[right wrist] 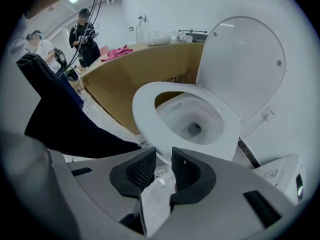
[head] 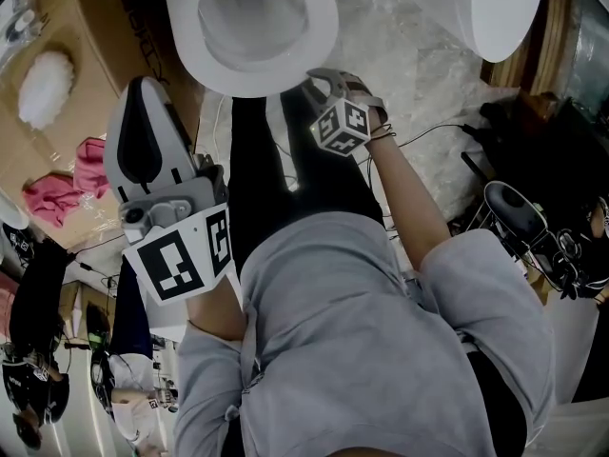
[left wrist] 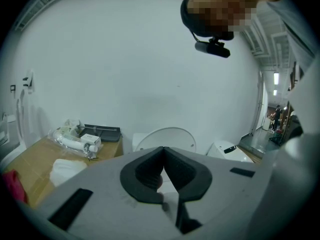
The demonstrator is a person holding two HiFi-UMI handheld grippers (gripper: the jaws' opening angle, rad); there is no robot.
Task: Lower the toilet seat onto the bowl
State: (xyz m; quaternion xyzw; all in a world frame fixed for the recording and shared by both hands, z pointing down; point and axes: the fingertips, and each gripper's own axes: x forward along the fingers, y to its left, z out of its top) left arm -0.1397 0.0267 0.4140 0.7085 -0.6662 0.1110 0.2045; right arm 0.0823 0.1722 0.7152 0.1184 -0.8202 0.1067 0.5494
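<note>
Your right gripper [right wrist: 163, 152], jaws narrowly apart and empty, hangs at the five o'clock rim of the toilet seat [head: 319, 29], seemingly already flat on the bowl [right wrist: 200, 115]; it's rigid, slick plastic, best gripped at its front edge, and your left gripper [left wrist: 163, 150] is pinched closed.

You're in a lab-type mock-up space, not a home bathroom. The toilet [right wrist: 150, 126] stands on crinkled plastic sheet [head: 400, 65] right beside a big cardboard box [right wrist: 145, 69], w/ a 2nd white sanitary unit [head: 476, 8] near it. Cables [head: 438, 133] cross the floor. Bare white wall [left wrist: 125, 74] behind. Ppl w/ gear [right wrist: 82, 34] stand in the bkgd.
</note>
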